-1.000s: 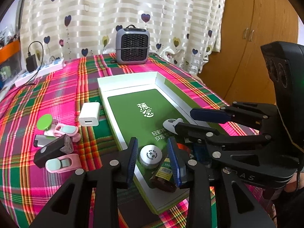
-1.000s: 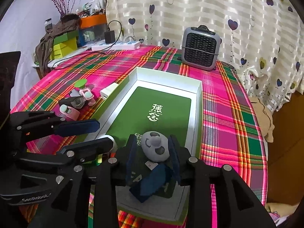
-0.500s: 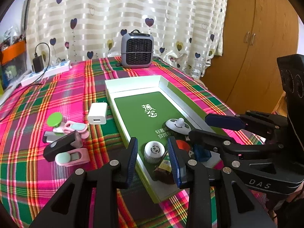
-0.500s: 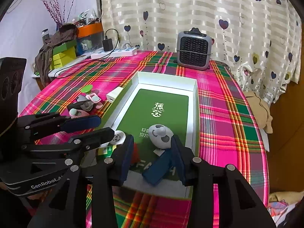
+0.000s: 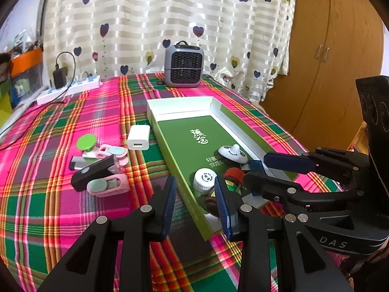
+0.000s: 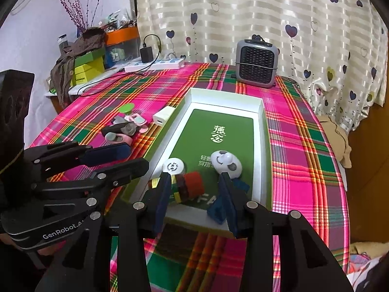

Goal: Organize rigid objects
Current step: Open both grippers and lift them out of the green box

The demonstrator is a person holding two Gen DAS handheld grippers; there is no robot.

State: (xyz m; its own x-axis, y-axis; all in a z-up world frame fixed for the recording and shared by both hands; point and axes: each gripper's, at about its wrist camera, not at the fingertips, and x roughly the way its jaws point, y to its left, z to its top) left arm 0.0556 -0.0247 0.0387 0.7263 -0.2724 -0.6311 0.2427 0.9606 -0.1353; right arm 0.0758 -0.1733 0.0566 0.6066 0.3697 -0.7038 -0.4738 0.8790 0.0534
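While both grippers are hovering with fingers spread and holding nothing, I am noting the white charger [image 5: 138, 137] lying on the tabletop [image 5: 48, 209] just beside the tray [image 5: 184, 102]; it looks light, stiff and smooth, best pinched across its flat sides.

I count one white-walled box [image 6: 263, 112] with a green floor on the plaid table [image 6: 304, 146]. Inside it, near its front edge, I see four things: one white-capped bottle [image 6: 173, 166], one red-capped bottle [image 6: 192, 185], one panda-faced white piece [image 6: 226, 164] and one dark blue clip [image 6: 218, 206]. Beside the box's left edge I count one white charger cube [image 5: 138, 137], one green disc [image 5: 86, 141], one black clip [image 5: 93, 172] and two pink clips [image 5: 108, 185]. At the table's far edge: one grey heater [image 5: 184, 64], one power strip [image 5: 69, 90].
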